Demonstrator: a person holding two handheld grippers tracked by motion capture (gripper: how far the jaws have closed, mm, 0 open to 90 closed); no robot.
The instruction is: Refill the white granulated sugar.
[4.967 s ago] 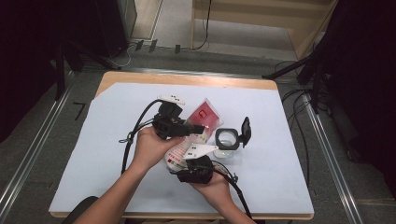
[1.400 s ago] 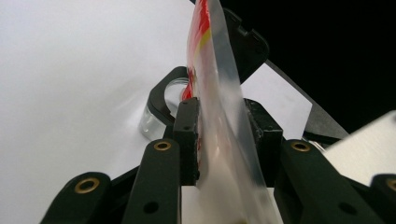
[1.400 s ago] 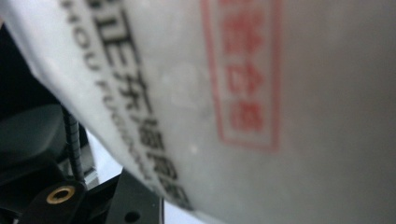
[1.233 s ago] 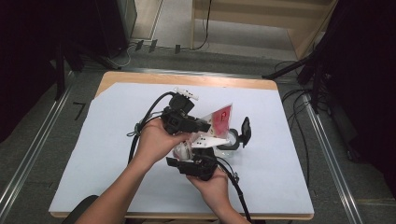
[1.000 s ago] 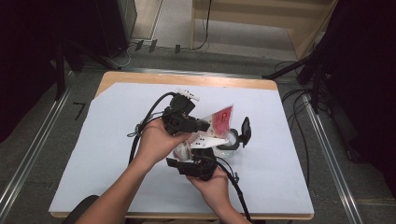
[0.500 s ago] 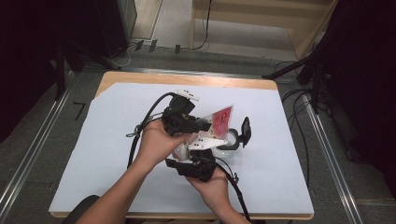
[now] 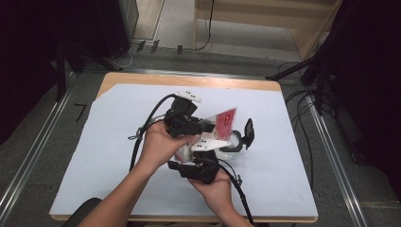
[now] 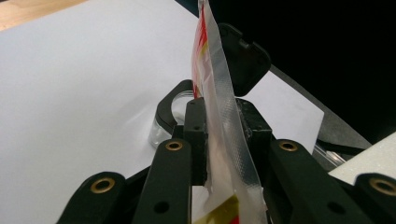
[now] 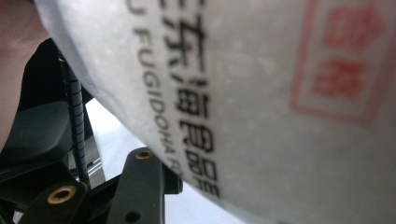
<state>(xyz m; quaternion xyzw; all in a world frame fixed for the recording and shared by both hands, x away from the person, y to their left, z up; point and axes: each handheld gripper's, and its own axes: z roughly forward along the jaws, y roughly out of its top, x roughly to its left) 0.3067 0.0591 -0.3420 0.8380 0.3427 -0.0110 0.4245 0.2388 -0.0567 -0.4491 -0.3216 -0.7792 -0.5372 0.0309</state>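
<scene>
While both my grippers sit mid-table over the white sheet (image 7: 108,142), the step in hand looks like working the food pouch (image 7: 226,122) over the small clear container (image 7: 231,145), either opening it or lining it up to pour.

Left gripper (image 8: 223,140): jaws narrow, clamped on the pouch's clear sealed edge. In the left gripper view the seam (image 8: 229,135) runs upright between the two pads, and the red and yellow print rises above them. Firm hold, as far as I can judge.

Right gripper (image 7: 198,169): sits nearer to me, just below the pouch. In the right gripper view the pouch body is pressed close to the camera, black lettering and a red stamp across it, one black jaw (image 9: 140,186) at the bottom. I can't tell whether those jaws are closed on the bag or only under it.

Pouch position: held off the table, tilted, red corner pointing to the far right, just above and left of the container. Container stands on the sheet, its black flip lid (image 7: 248,133) hinged up on the right side, mouth open.

Next move, my guess: get a confirmed right-side grip on the pouch body, then pull against the left clamp to split the seam, keeping the opening over the container mouth. Risk: the film slips out of the left pads, or the contents miss the small opening.
</scene>
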